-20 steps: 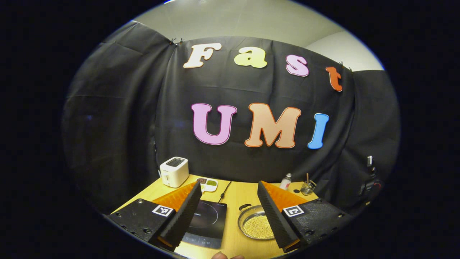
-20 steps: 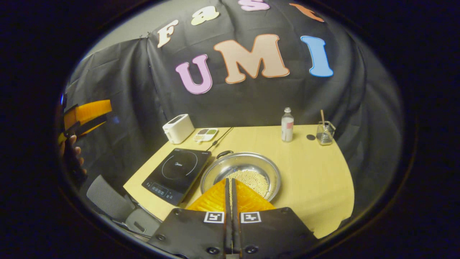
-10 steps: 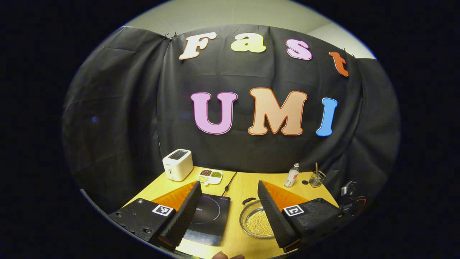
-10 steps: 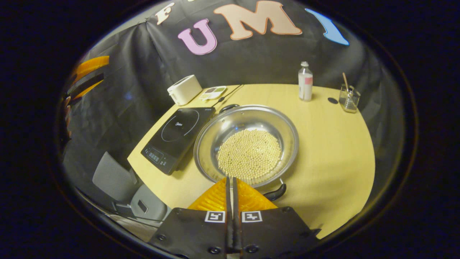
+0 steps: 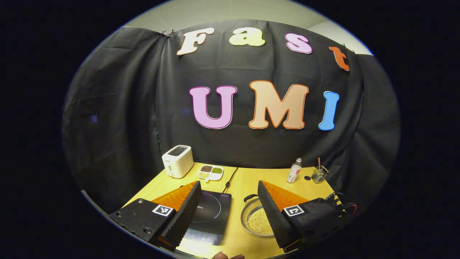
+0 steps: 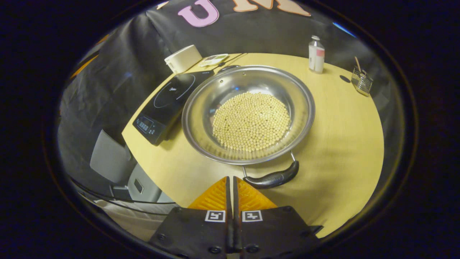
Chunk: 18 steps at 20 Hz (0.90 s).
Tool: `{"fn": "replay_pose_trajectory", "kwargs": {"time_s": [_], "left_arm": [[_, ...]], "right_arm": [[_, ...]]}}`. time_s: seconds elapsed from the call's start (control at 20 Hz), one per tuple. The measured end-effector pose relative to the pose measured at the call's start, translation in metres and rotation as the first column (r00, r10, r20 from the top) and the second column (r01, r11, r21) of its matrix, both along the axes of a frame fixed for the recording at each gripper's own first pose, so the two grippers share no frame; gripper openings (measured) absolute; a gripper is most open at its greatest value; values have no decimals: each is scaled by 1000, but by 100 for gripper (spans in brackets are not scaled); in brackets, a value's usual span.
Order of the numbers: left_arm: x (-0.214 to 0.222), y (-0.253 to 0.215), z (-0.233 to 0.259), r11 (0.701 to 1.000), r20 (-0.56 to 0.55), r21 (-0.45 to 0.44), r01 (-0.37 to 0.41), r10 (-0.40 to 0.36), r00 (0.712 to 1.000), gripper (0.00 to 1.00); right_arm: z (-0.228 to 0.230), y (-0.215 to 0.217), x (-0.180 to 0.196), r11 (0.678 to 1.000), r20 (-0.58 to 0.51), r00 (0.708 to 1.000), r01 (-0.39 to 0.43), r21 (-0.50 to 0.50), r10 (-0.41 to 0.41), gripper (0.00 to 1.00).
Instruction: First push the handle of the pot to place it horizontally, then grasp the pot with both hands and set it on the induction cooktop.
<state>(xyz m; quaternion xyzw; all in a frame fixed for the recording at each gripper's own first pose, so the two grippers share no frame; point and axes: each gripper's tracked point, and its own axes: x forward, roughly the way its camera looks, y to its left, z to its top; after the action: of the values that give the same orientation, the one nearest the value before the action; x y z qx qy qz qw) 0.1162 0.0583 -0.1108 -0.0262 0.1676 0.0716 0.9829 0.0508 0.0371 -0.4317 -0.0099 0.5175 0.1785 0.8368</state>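
Pot (image 6: 248, 113) of pale beads sits on the wooden table (image 6: 341, 118), just right of the induction cooktop (image 6: 169, 102) — near handle (image 6: 272, 178) angled. Right gripper (image 6: 230, 183) pressed closed, empty, just short of that handle. Left gripper (image 5: 226, 201) spread wide, holding nothing — hovering well back.

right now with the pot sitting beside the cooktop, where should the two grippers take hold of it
Judging by shape, grip the pot by its two black loop handles, one gripper each: the near handle from the table's front edge, the far handle from the opposite side. The smooth rim offers nothing to pinch, and the beans call for a level lift.
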Motion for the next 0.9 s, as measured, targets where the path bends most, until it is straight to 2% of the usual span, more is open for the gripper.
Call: {"fn": "replay_pose_trajectory", "kwargs": {"time_s": [0.1,0.15,0.2,0.25,0.35,0.5,0.55,0.65,0.75,0.8,0.85,0.9], "left_arm": [[1,1,0,1000,-2,12,3,-3,1000,96],[0,2,-1,1000,-2,12,2,-2,1000,92],[2,2,-2,1000,-3,7,0,0,1000,95],[1,3,-3,1000,-6,1,-3,3,1000,96],[2,3,-5,1000,-10,-7,-6,6,1000,96],[3,5,-8,1000,-16,-4,-8,8,1000,96],[3,4,-9,1000,-17,-6,-8,8,1000,96],[4,4,-11,1000,-21,-9,-9,9,1000,96],[3,5,-14,1000,-28,-9,-13,13,1000,96],[3,5,-16,1000,-33,-10,-13,12,999,96],[3,5,-17,1000,-35,-11,-13,13,999,92],[2,4,-17,1000,-36,-12,-13,13,999,96]], "right_arm": [[-2,-4,3,1000,-10,1000,9,2,-9,0],[-3,-5,3,1000,-22,1000,17,10,-17,2],[-3,-6,4,1000,-30,999,23,15,-23,0],[-3,-8,6,1000,-30,999,27,14,-27,3],[-4,-11,8,999,-31,999,32,-2,-32,0],[-11,-28,13,998,-44,997,55,-29,-56,0],[-11,-33,16,997,-47,997,64,-35,-65,3],[-9,-38,21,996,-50,995,83,-33,-85,0],[-12,-45,26,994,-57,993,100,-36,-102,3],[-12,-48,27,994,-58,992,107,-40,-109,0],[-13,-52,32,992,-57,992,114,-48,-116,3],[-12,-55,36,991,-58,991,120,-51,-123,2]]}}
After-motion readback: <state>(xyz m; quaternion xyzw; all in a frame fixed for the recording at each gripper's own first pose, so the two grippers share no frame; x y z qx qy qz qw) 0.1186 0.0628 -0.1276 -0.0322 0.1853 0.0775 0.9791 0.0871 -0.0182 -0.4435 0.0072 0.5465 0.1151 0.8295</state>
